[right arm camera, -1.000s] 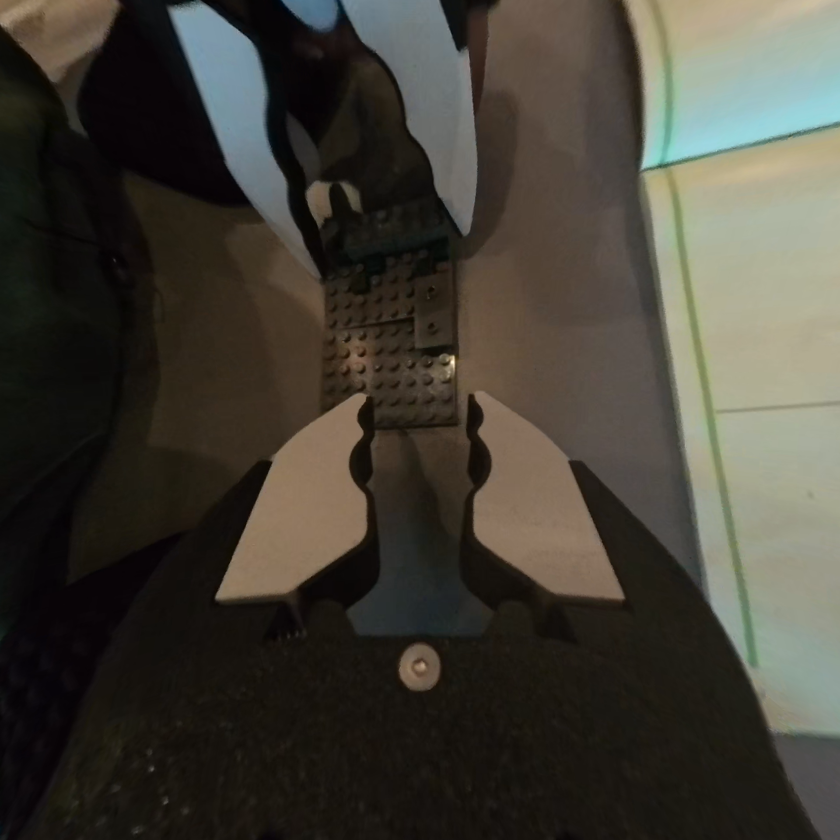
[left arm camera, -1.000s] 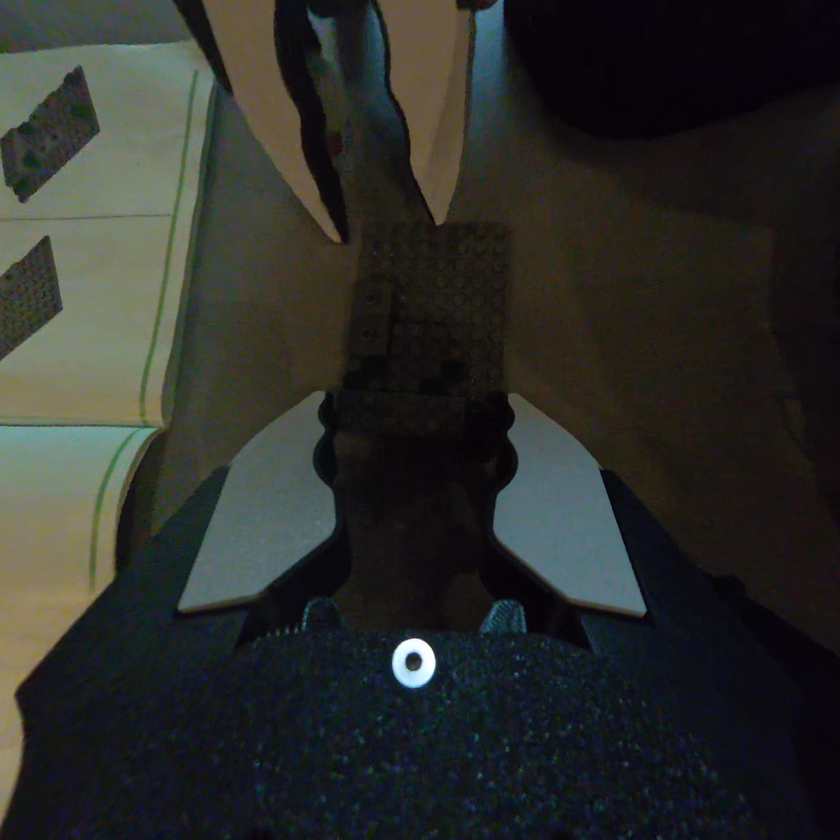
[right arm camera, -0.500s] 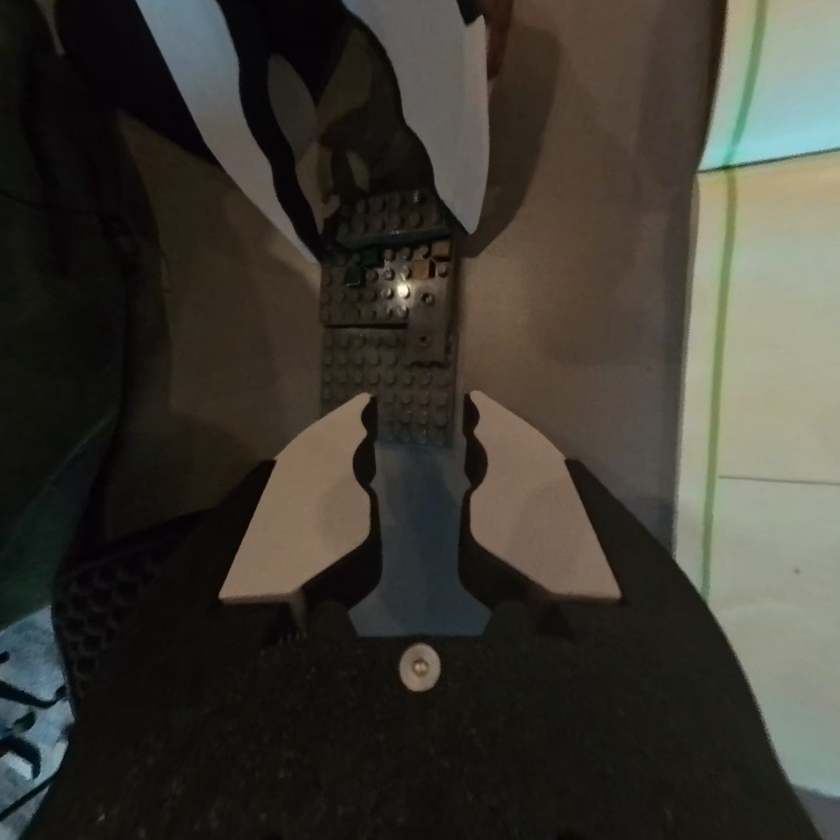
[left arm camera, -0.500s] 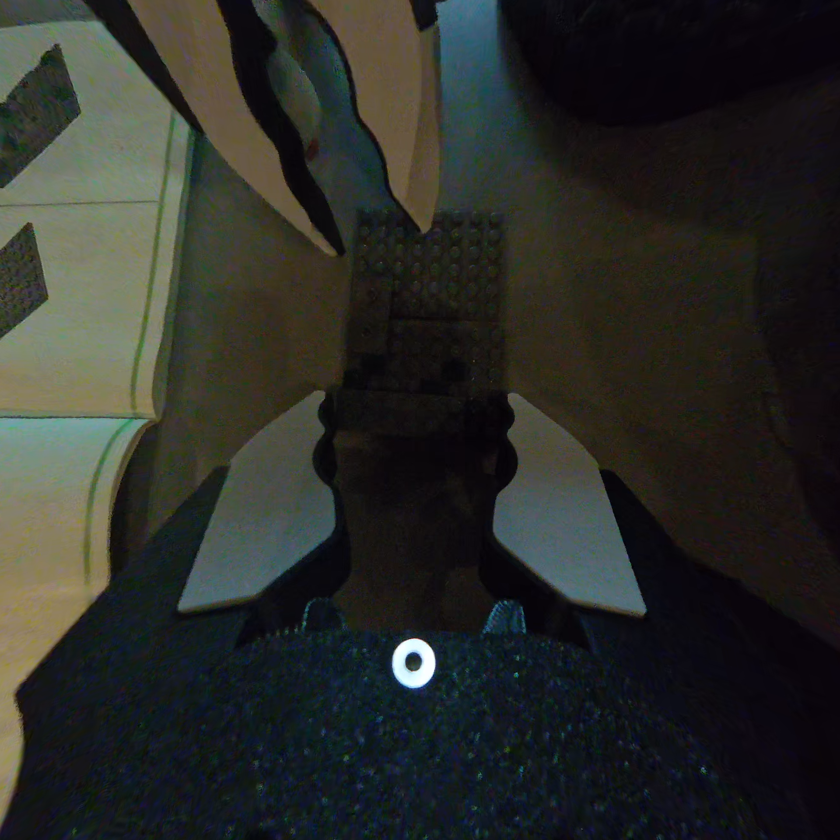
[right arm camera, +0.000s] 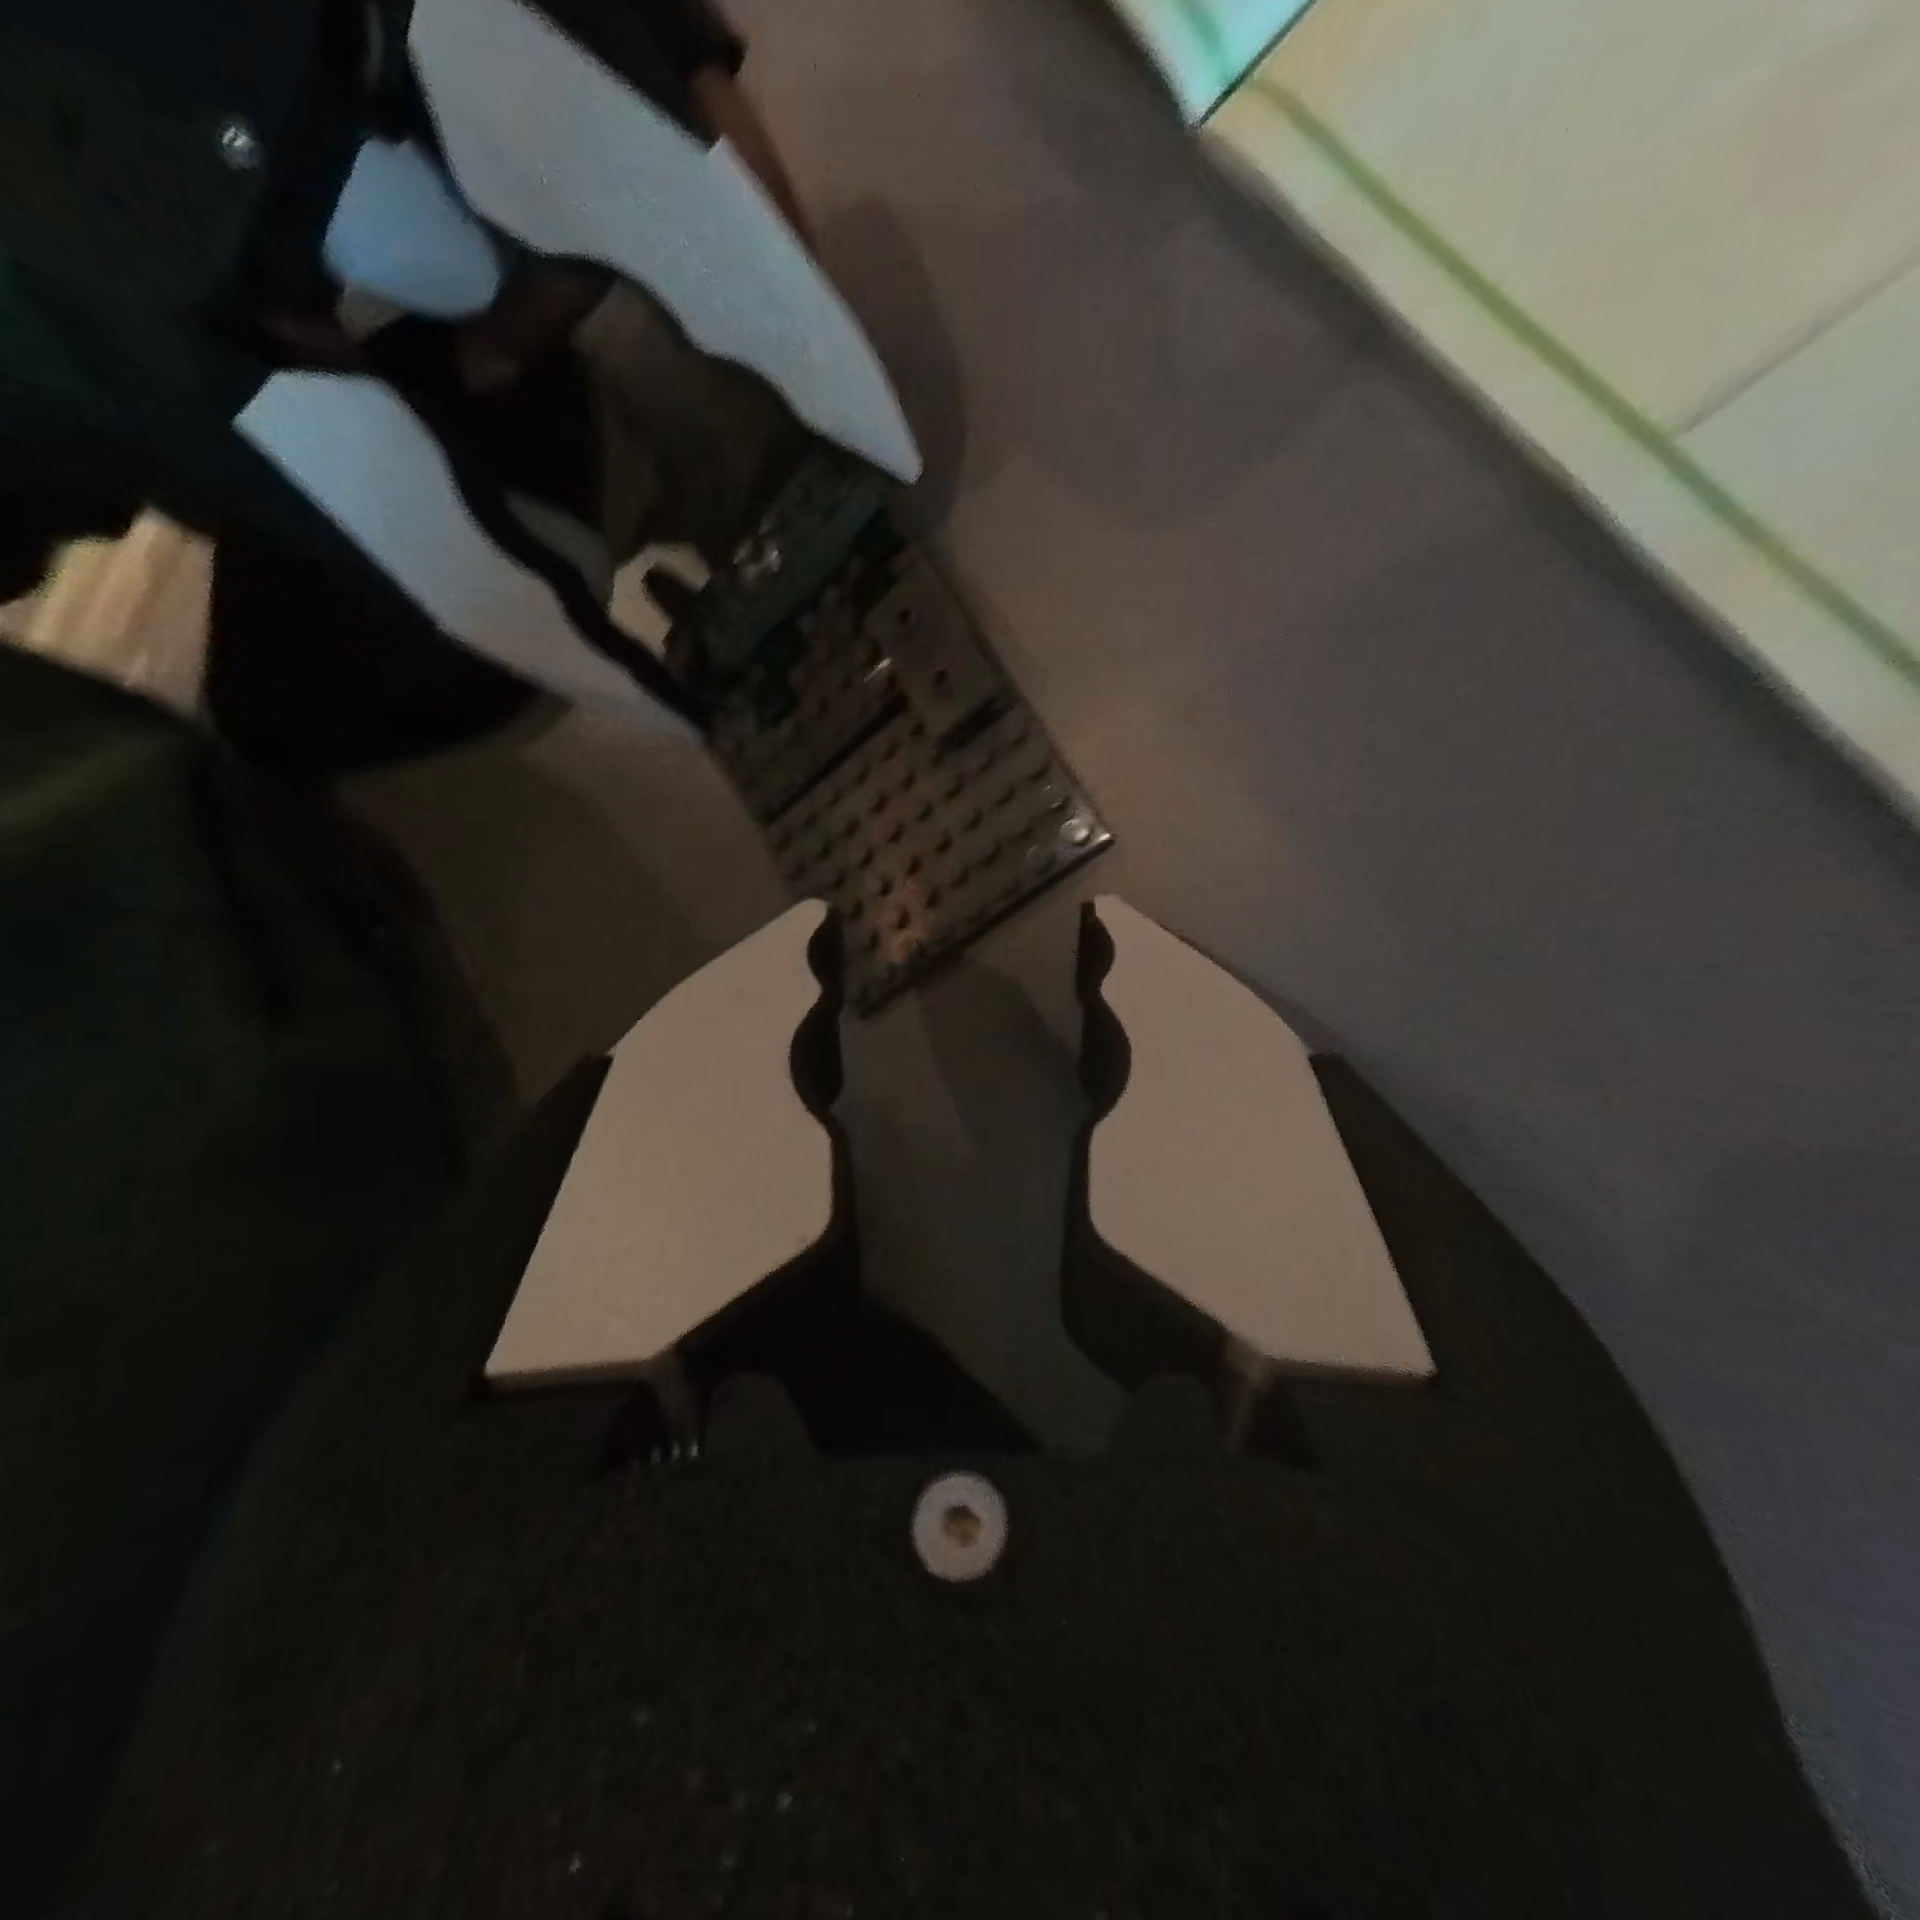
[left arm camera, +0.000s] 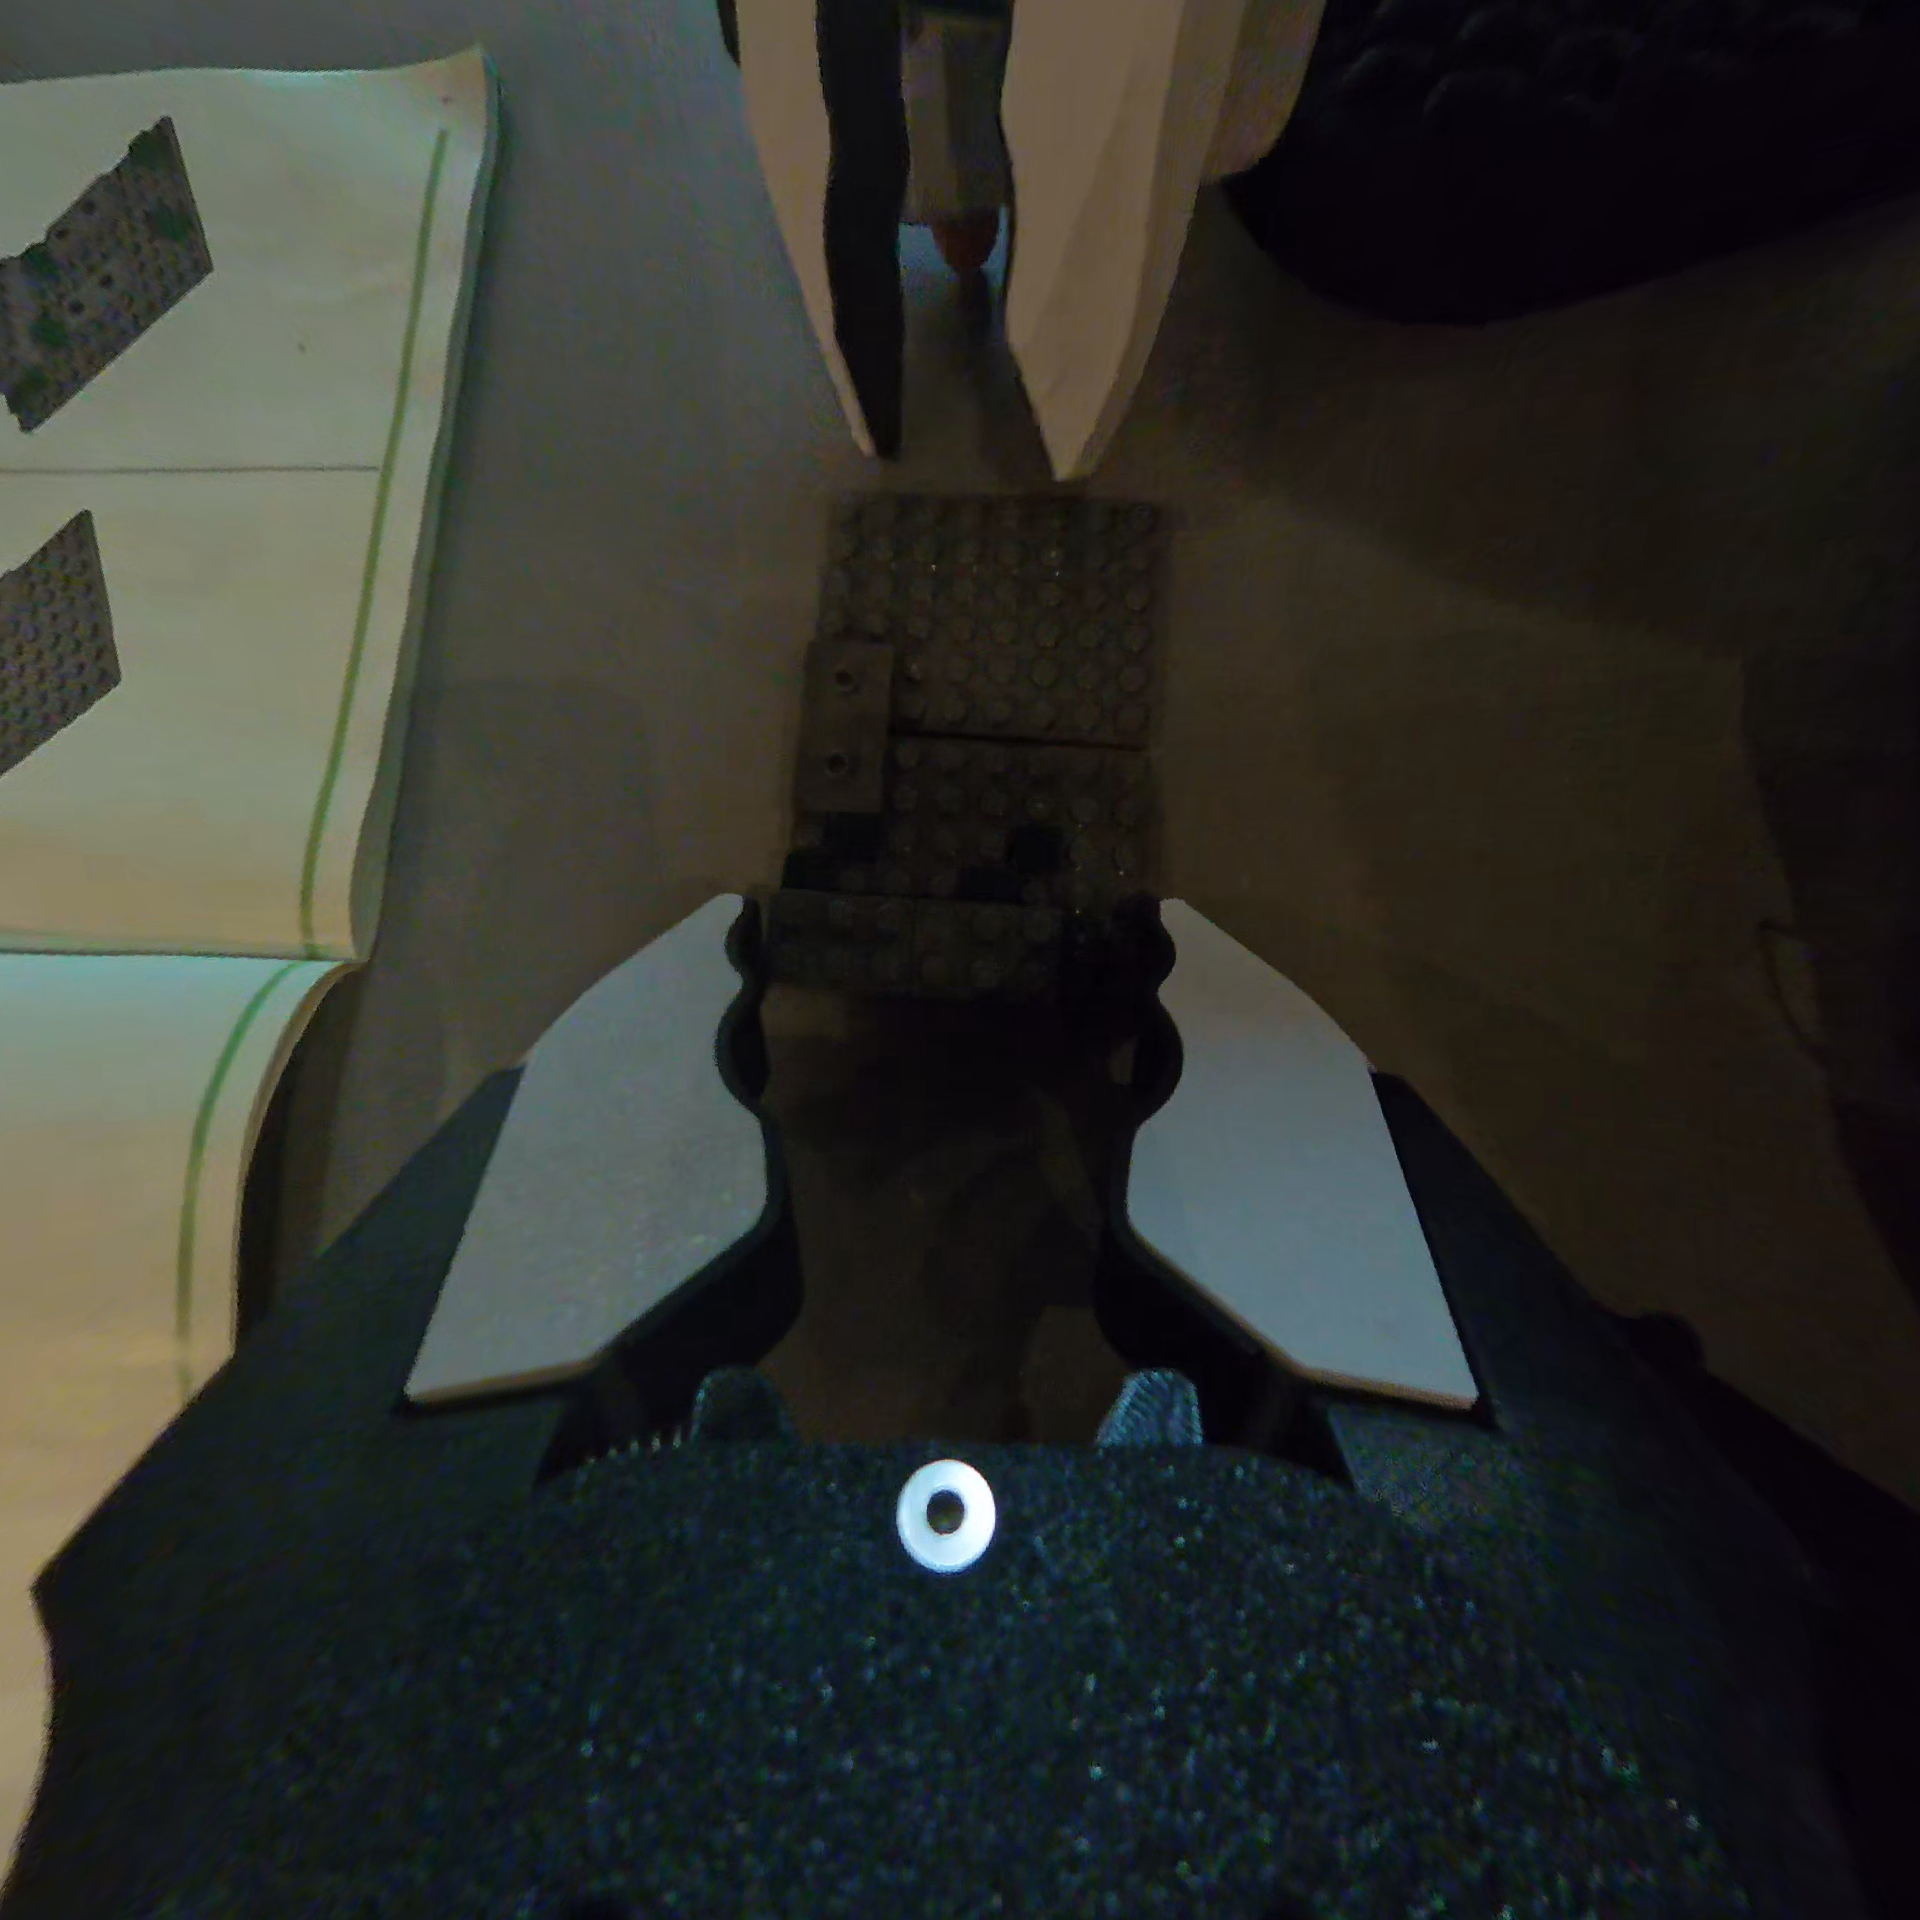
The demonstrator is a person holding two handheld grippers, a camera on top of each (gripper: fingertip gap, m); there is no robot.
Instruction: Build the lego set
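A dark grey studded Lego plate (left arm camera: 997, 623) with smaller plates and a two-hole grey piece (left arm camera: 844, 727) on it lies on the table. My left gripper (left arm camera: 945, 935) is shut on its near end, one finger on each long side. It also shows at the top of the right wrist view (right arm camera: 790, 561), holding the plate (right arm camera: 914, 821). My right gripper (right arm camera: 951, 920) is open and empty at the plate's other end, with a plate corner showing between its tips. In the left wrist view its tips (left arm camera: 966, 457) sit just past the plate's far edge.
An open instruction booklet (left arm camera: 208, 520) lies left of the plate, and it shows at the upper right of the right wrist view (right arm camera: 1558, 260). A dark bulky thing (left arm camera: 1558, 156) sits at the far right. The light table (left arm camera: 1403, 727) surrounds the plate. Spacing between my two grippers at the tips: around 8 cm.
My right gripper has drawn back from over the plate's far end to just past it and has turned, so the plate now lies diagonally in its view. The left gripper keeps its hold.
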